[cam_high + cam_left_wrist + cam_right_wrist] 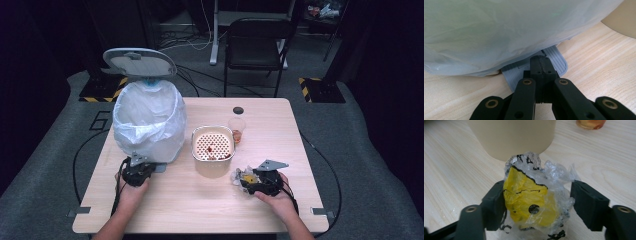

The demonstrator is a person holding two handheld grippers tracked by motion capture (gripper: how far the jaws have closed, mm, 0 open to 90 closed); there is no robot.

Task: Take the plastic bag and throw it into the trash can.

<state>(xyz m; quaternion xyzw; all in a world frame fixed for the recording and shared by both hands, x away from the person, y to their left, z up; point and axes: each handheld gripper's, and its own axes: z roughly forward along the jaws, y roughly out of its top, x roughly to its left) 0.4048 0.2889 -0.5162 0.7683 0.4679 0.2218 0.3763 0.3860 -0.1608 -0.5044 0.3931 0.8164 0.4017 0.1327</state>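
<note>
Left tool (541,65) closed, pressing the bin pedal (554,60) — lid (139,61) is up. Right tool (537,202) spread around the crumpled wrapper (536,200), not yet clamped.

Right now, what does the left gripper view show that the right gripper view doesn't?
Left gripper view alone: the bin bag and the grey pedal, with the left gripper shut on top of it. Right gripper view alone: the crumpled wrapper between the right gripper's open jaws, plus the plastic cup. Both share the wooden table and the beige container.
</note>
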